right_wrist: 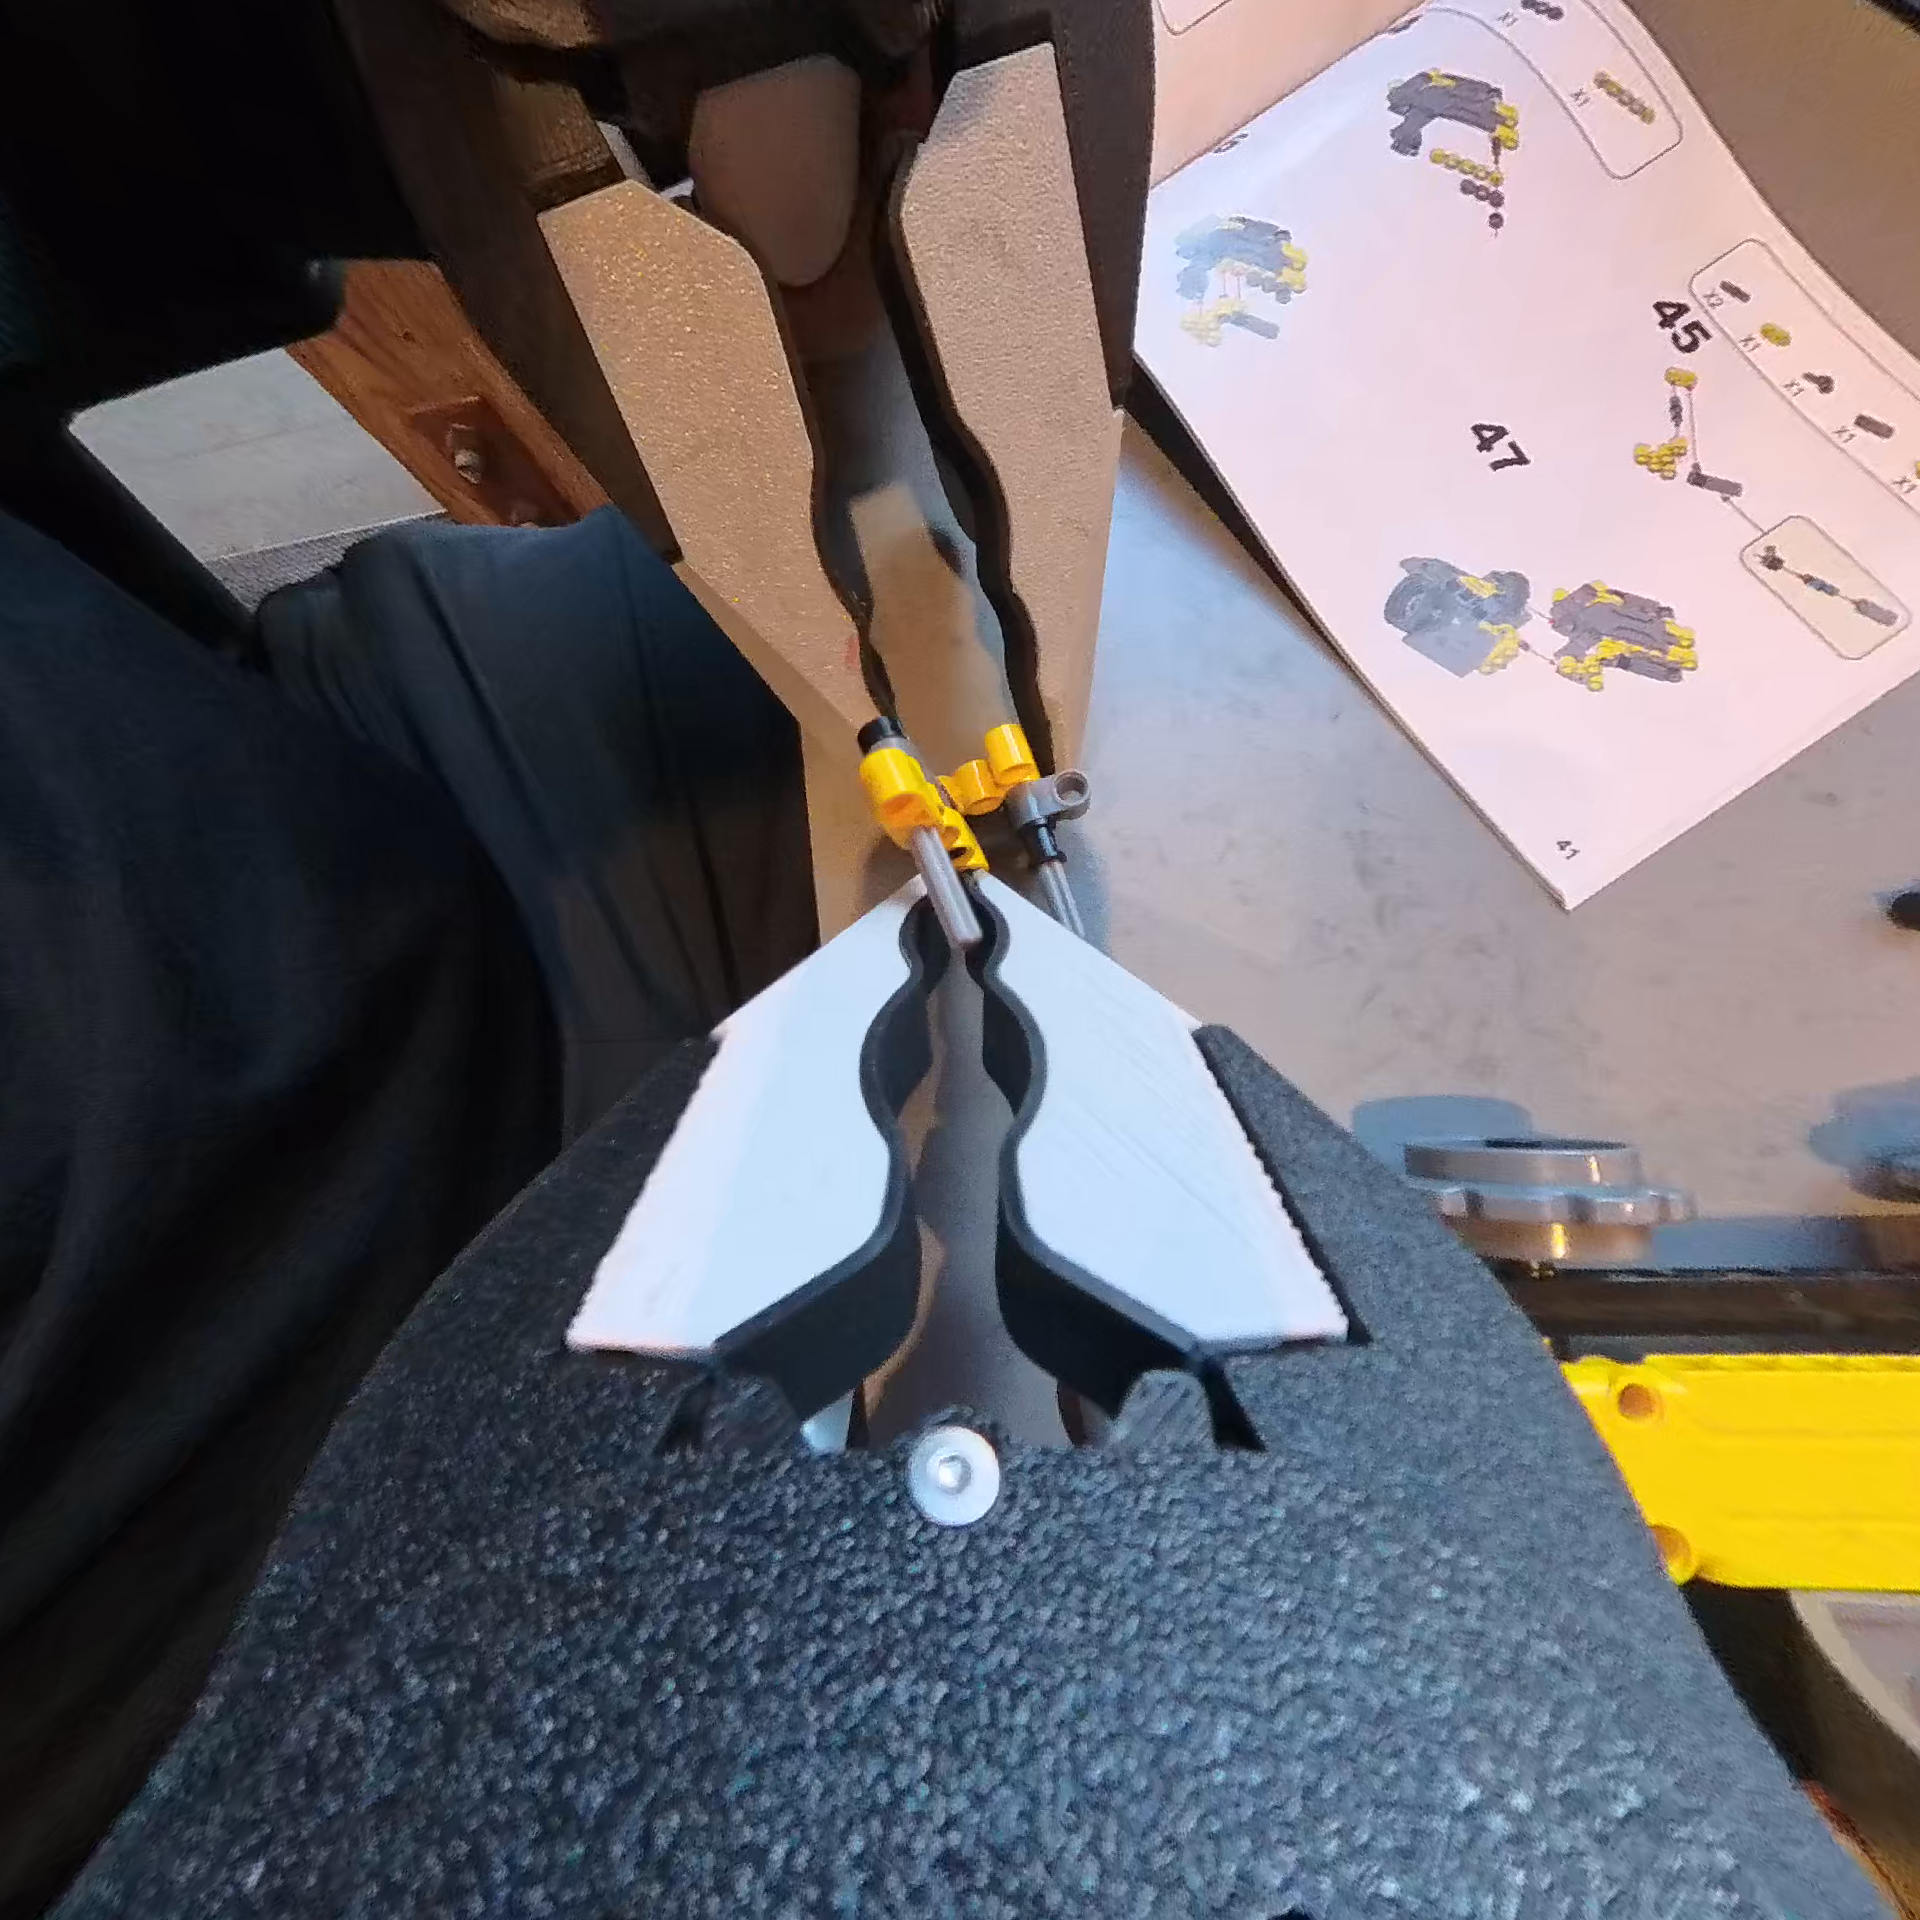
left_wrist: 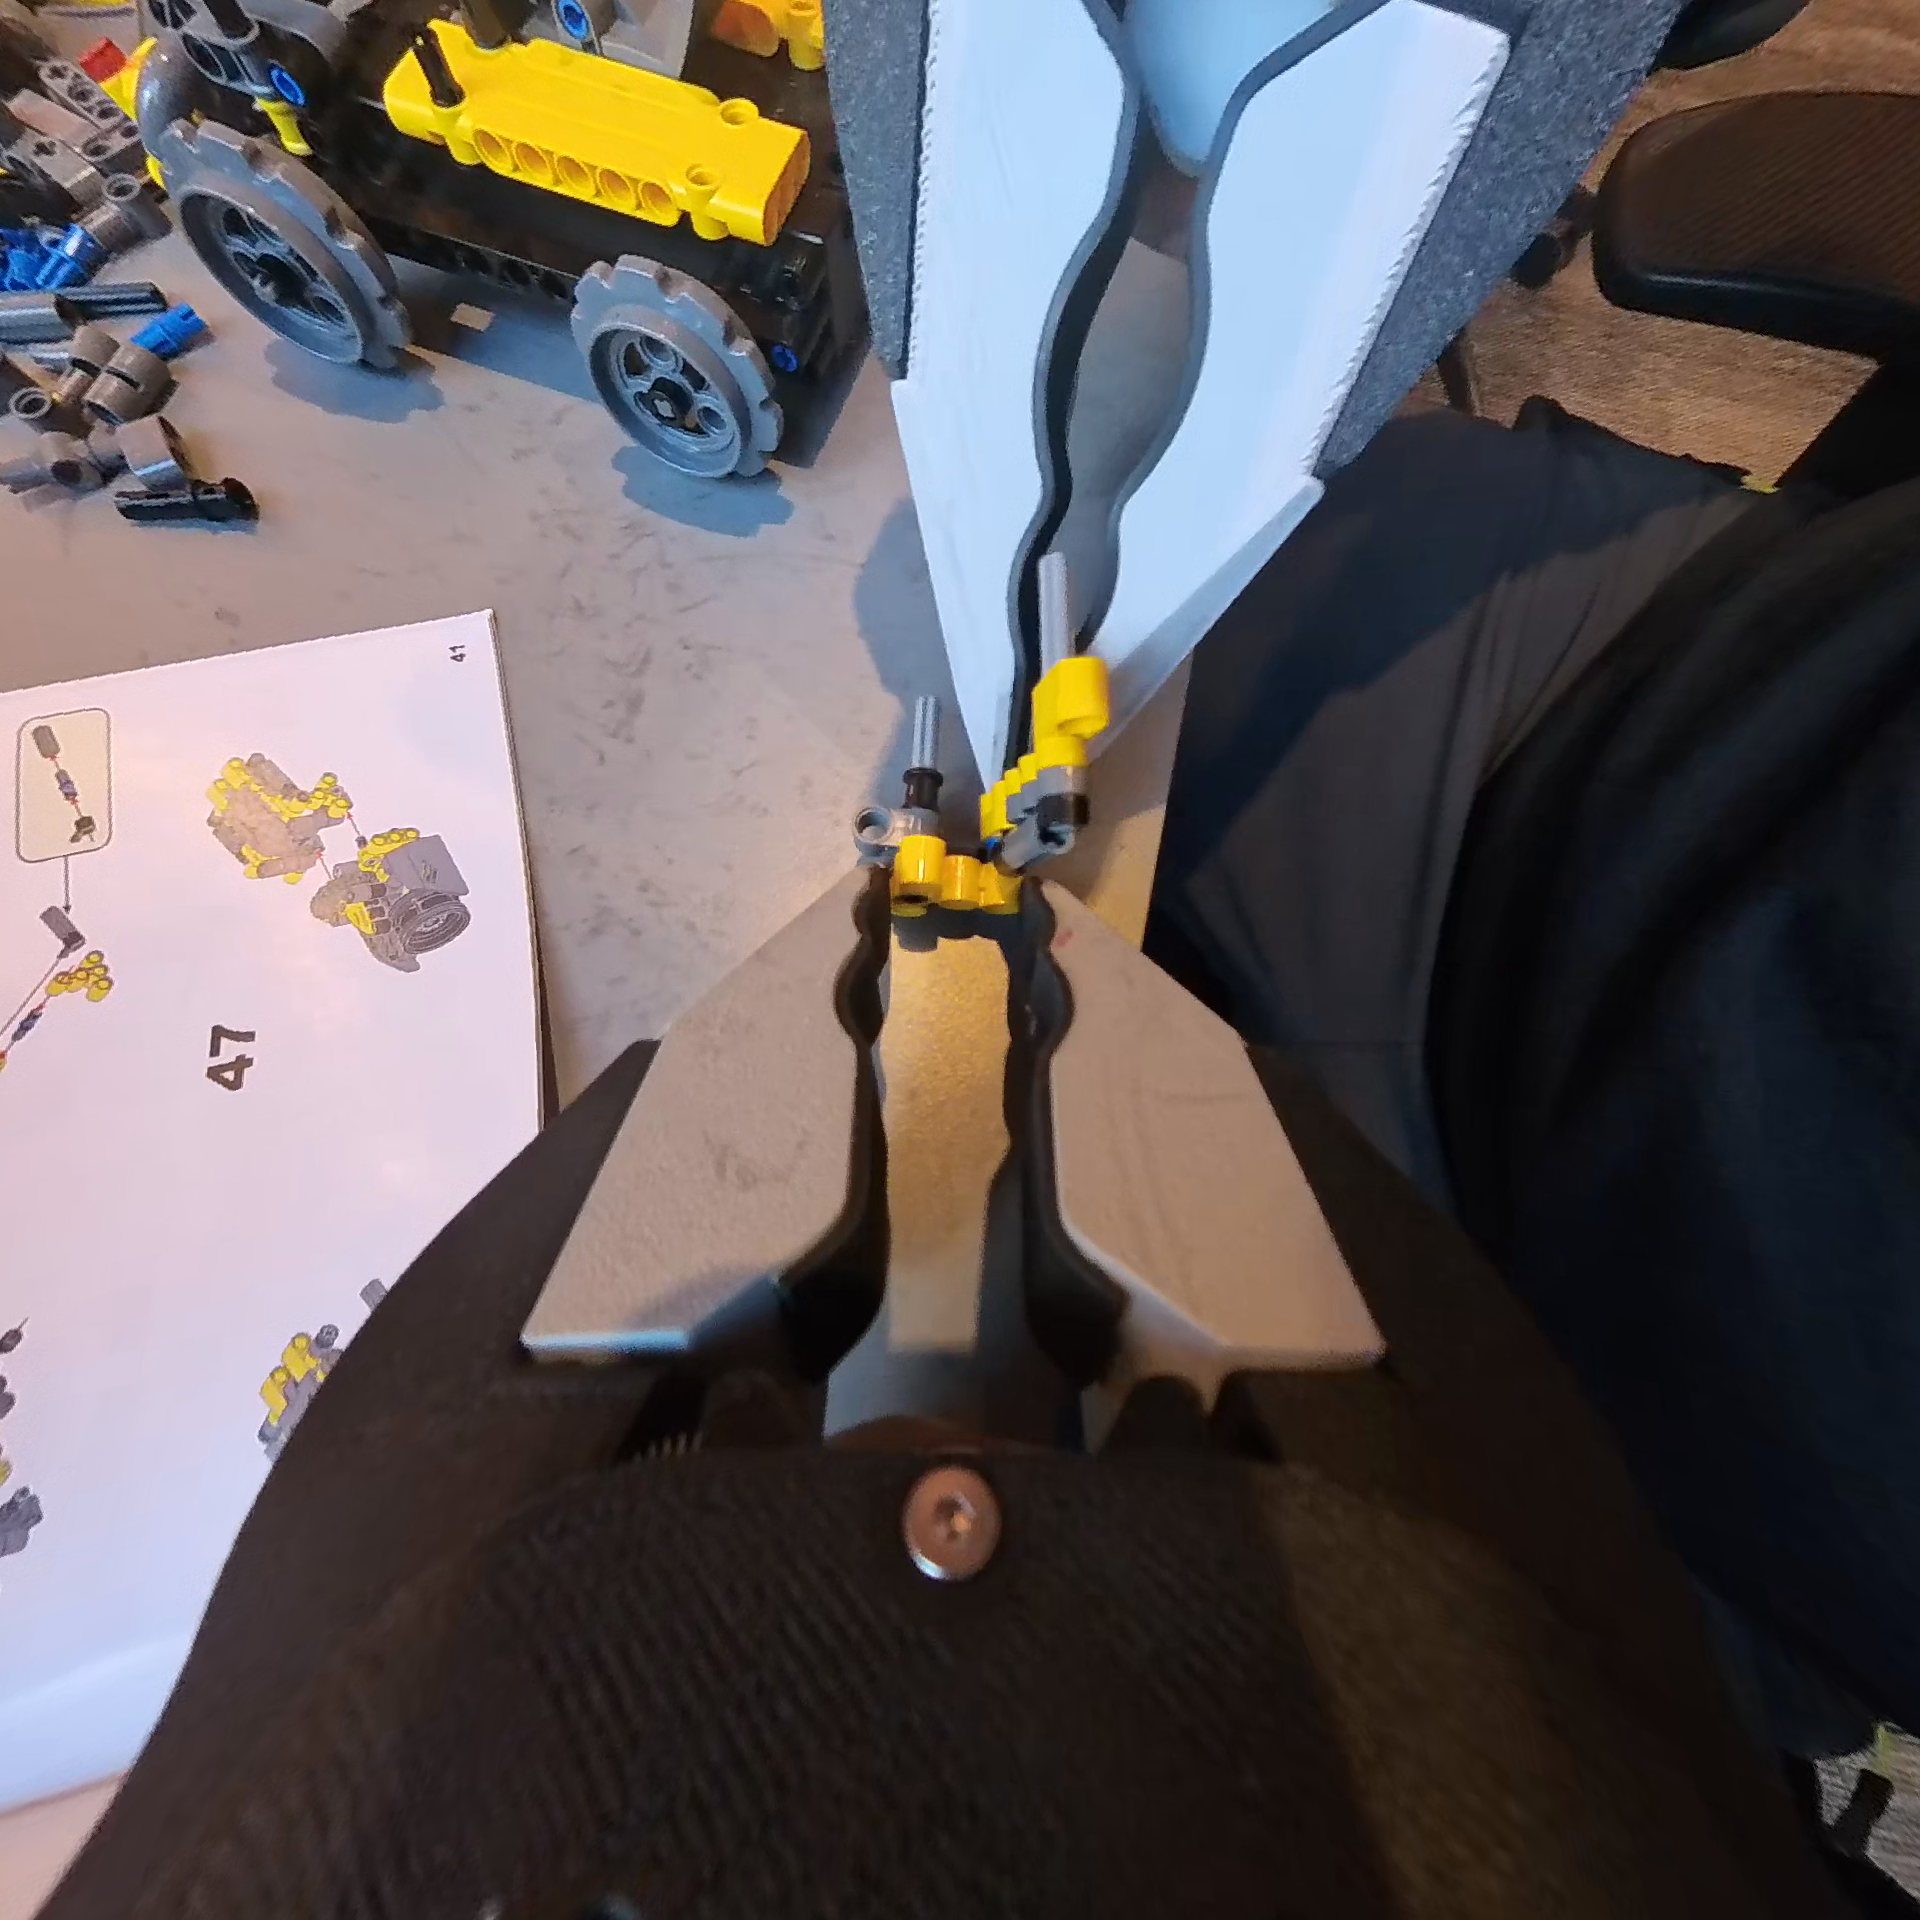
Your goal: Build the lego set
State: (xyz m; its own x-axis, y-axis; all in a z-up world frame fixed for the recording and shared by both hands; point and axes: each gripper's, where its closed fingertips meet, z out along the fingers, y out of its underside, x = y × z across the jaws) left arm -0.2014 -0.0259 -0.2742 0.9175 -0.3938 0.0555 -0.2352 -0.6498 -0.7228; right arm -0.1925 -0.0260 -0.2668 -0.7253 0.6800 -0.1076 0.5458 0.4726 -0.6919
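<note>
So the left hand-held gripper (left_wrist: 961, 904) is pinching a small yellow brick assembly (left_wrist: 951, 878) by its yellow connector right at the fingertips, just above the grey counter (left_wrist: 665, 623) near its edge. The right hand-held gripper (right_wrist: 961, 930) is coming in nose to nose from the other side, and its tips are nipping the thin grey axle (right_wrist: 951, 883) that's sticking out of that same assembly. A second grey axle (left_wrist: 924, 727) is poking out free beside it.

What's worrying me: both grips are sitting on tiny bits at the very tips, so any twist or uneven pull is probably going to pop the axle out or swing the assembly loose, and it's hanging close to the counter edge over a dark-clothed lap, so it could drop off there.

An open instruction booklet (left_wrist: 260, 987) is lying beside them with printed step and page numbers; no brand name is showing. A half-built yellow and black vehicle (left_wrist: 582, 208) is standing behind, well apart.
</note>
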